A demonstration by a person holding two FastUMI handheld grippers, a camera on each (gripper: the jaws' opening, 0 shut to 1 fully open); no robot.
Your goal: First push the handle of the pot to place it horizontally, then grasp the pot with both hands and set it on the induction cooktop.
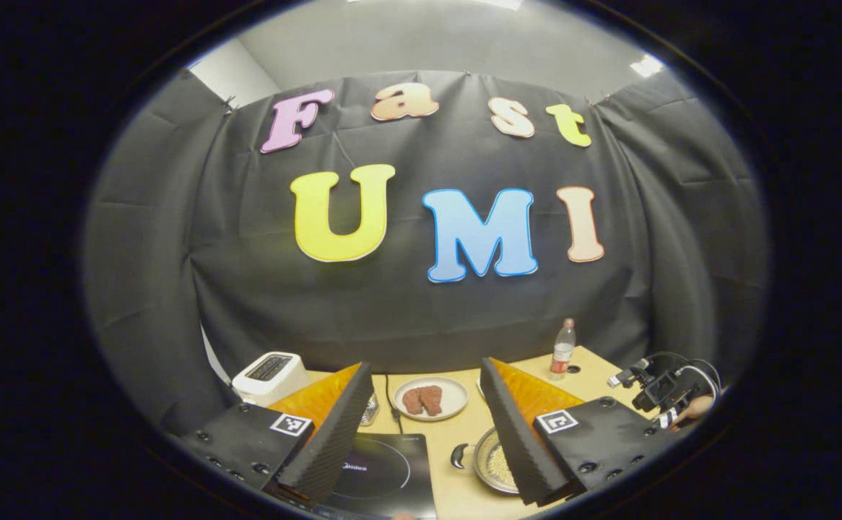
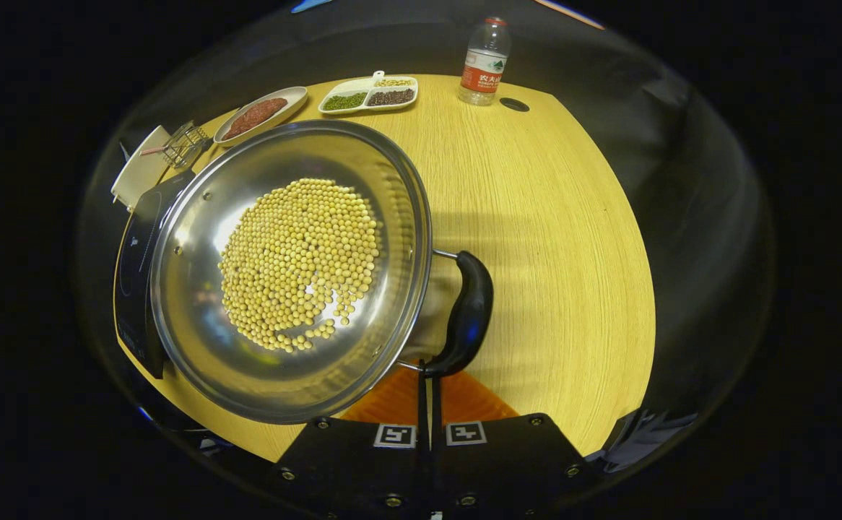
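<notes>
Right gripper [image 2: 429,379]: fingers pressed together with next to no gap between them, tips at the lower end of the pot's near handle; whether they pinch anything cannot be told.
Left gripper [image 1: 427,426]: fingers spread wide, nothing between them, held above the table [image 2: 536,217].
Pot [image 2: 284,274]: steel, on the table, just ahead and left of the right gripper in the right gripper view; in the left gripper view it lies low, partly behind that gripper's right finger.
Pot contents: a bed of yellow beans [image 2: 298,260] over the bottom.
Handle [image 2: 468,310]: black loop on the pot's near right side, long axis running along the rim, roughly upright in the right gripper view.
Second handle [image 1: 458,455]: black, on the pot's opposite side, facing the cooktop.
Cooktop [image 1: 381,473]: black, just beside the pot; in the right gripper view the pot's far edge overlaps its outline, contact unclear.
Other items: plate of meat [image 1: 432,398], toaster [image 1: 269,374], bottle [image 2: 484,61], divided dish [image 2: 369,94], all at the far edge of the table.
</notes>
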